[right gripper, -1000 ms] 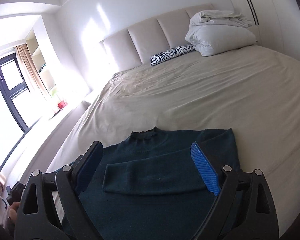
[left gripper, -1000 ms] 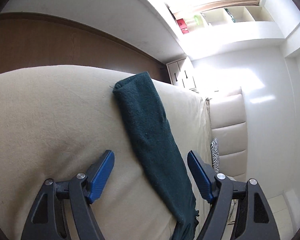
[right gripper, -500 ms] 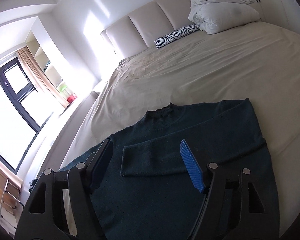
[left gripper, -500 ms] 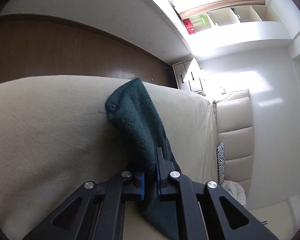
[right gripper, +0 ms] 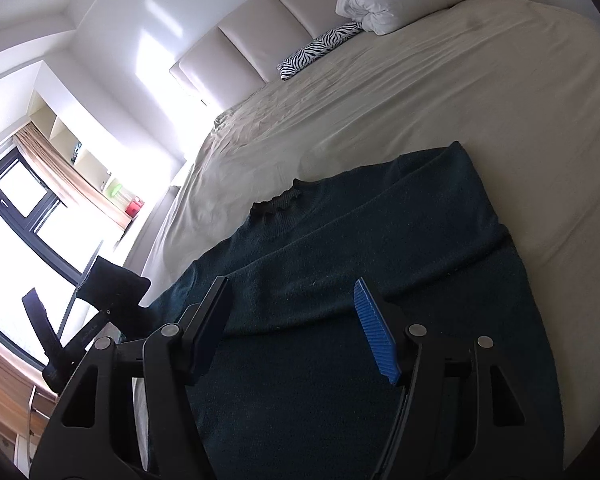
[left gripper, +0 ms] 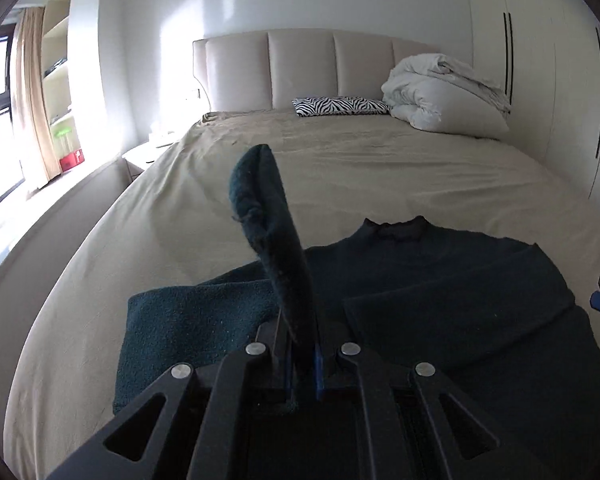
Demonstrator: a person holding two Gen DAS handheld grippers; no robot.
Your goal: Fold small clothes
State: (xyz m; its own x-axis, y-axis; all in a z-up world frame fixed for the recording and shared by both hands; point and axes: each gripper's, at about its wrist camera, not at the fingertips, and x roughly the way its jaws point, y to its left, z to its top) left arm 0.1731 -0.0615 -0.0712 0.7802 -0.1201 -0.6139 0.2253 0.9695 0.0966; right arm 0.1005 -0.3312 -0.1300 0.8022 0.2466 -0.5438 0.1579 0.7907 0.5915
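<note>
We have a dark teal sweater [left gripper: 440,280] lying flat on the bed [left gripper: 380,168], collar toward the headboard [left gripper: 300,68], so its body is spread out and ready for the sleeves to be brought in. 1 sleeve, on the sweater's right side, already lies folded across the chest [right gripper: 320,276]. The other sleeve [left gripper: 276,240] we hold pinched in the left hand-held gripper [left gripper: 300,364], whose jaws are pressed together on the knit; the cuff stands up above the jaws and flops forward, lifted clear of the bed, which we judge is meant to let it swing over the body without dragging. The right hand-held gripper [right gripper: 296,320] hovers spread above the lower chest, holding nothing; the folded sleeve lies just beyond its fingertips. In the right wrist view the left hand-held gripper sits well to the left, off the sweater's edge.
</note>
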